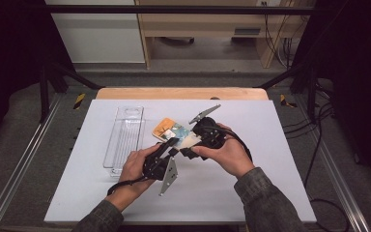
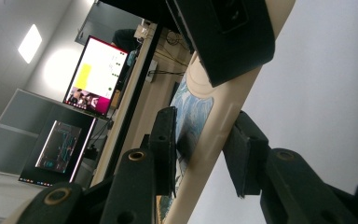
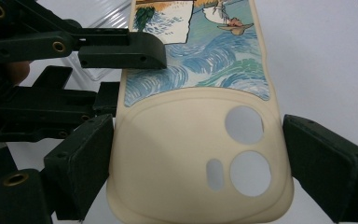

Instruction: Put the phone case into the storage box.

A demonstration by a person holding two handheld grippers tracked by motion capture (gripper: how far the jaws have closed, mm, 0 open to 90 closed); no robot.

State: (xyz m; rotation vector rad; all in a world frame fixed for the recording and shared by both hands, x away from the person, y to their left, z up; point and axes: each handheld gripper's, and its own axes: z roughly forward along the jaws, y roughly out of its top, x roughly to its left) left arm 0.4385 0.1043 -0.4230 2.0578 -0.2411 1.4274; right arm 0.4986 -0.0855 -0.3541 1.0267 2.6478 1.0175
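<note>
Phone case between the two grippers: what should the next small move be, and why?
Probably close the left gripper firmly on the phone case: its pads straddle one long edge, though a firm grip isn't evident, while the right gripper clamps the case across its camera end.

A pale grey sheet covers the counter point(image 1: 251, 188), whose wooden edge point(image 1: 181, 93) shows at the far side. Black frame bars point(image 1: 174, 9) cross overhead and slant down at both flanks. The floor point(image 1: 24, 121) around is dark grey carpet with metal rails point(image 1: 19, 164) along each side. Beyond stand a white cabinet point(image 1: 101, 34) and a light wooden desk point(image 1: 207, 24), cables point(image 1: 275, 29) hanging near it. In the left gripper view, a lit monitor point(image 2: 95, 74), a smaller screen point(image 2: 60, 147) and a bright ceiling light point(image 2: 30, 43)
</note>
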